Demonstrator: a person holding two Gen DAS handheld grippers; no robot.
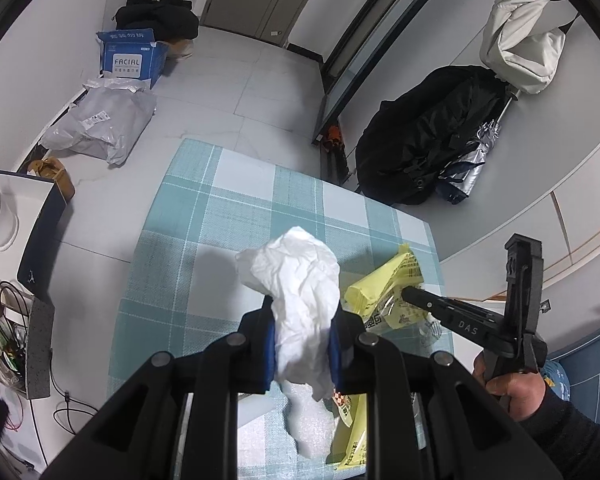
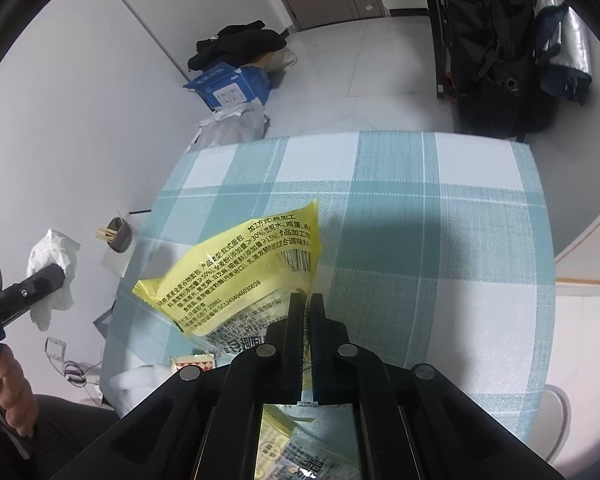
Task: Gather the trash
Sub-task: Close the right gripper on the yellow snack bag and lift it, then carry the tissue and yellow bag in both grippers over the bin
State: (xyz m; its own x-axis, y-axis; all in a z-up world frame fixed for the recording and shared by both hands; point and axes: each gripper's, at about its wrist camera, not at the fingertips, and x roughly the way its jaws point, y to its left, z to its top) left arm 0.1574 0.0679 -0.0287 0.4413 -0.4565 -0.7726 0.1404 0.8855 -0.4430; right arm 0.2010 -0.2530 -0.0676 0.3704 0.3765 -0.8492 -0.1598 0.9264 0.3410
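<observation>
— Two bits of rubbish are off the table at once, as far as I can see. The left gripper (image 1: 302,344) has its blue pads clenched on a crumpled white tissue (image 1: 300,280), which sticks up above the fingers and hangs below them over the checked tablecloth (image 1: 204,240).

— And the other one?

— The right gripper (image 2: 307,312) has its jaws pressed nearly flat together on the edge of a yellow bread wrapper (image 2: 240,264). The wrapper fans out to the left of the fingers, printed side up, above the cloth.

— Anything else on the table?

— A small red-and-white checked packet (image 2: 192,362) lies near the table's edge, just below the wrapper and partly hidden by the gripper body. I cannot tell what it is.

— What crowds them?

— From the left wrist view the right gripper sits just beside the tissue, with the wrapper between the two tools. A hand (image 1: 512,388) in a dark sleeve holds it.

— And round about?

— On the floor past the table, a blue carton (image 1: 132,58), a grey plastic mailer (image 1: 100,120) in front of it, and a heap of black clothing (image 1: 156,16) behind. To the right, a black backpack (image 1: 428,144) leans at the wall with a folded umbrella (image 1: 472,156) against it and a white bag (image 1: 520,44) hanging above.
</observation>
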